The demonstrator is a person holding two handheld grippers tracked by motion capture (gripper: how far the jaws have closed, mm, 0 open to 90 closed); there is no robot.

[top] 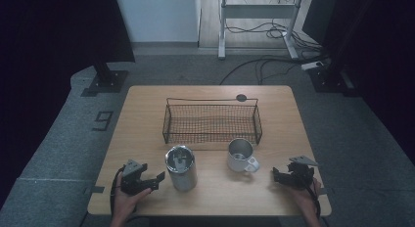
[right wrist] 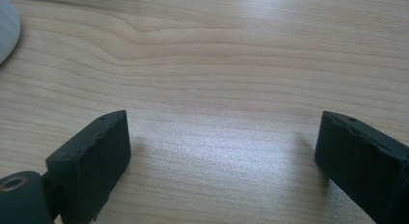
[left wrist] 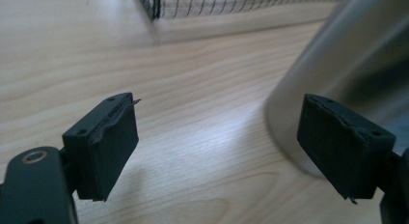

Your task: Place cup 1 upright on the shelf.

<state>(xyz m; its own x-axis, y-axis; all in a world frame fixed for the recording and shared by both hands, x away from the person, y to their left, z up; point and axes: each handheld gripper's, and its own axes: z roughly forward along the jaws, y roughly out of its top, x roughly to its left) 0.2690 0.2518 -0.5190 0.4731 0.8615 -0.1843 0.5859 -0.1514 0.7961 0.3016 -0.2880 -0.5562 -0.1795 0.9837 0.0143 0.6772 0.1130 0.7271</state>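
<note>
A tall steel tumbler (top: 181, 167) stands on the wooden table (top: 147, 109), front centre-left. To its right is a white mug (top: 241, 156) with a shiny inside and its handle towards the front right. My left gripper (top: 155, 179) rests just left of the tumbler, open and holding nothing. In the left gripper view the jaws (left wrist: 217, 137) stand wide apart, with the tumbler (left wrist: 347, 55) behind the right jaw. My right gripper (top: 277, 174) lies open to the right of the mug. The right gripper view has bare wood between its jaws (right wrist: 222, 151) and the mug's edge (right wrist: 7, 31) at the top left.
A black wire basket (top: 211, 122) sits empty behind the tumbler and mug, its corner (left wrist: 217, 2) at the top of the left gripper view. A small dark disc (top: 241, 97) lies by the table's far edge. Stands and cables are on the floor beyond.
</note>
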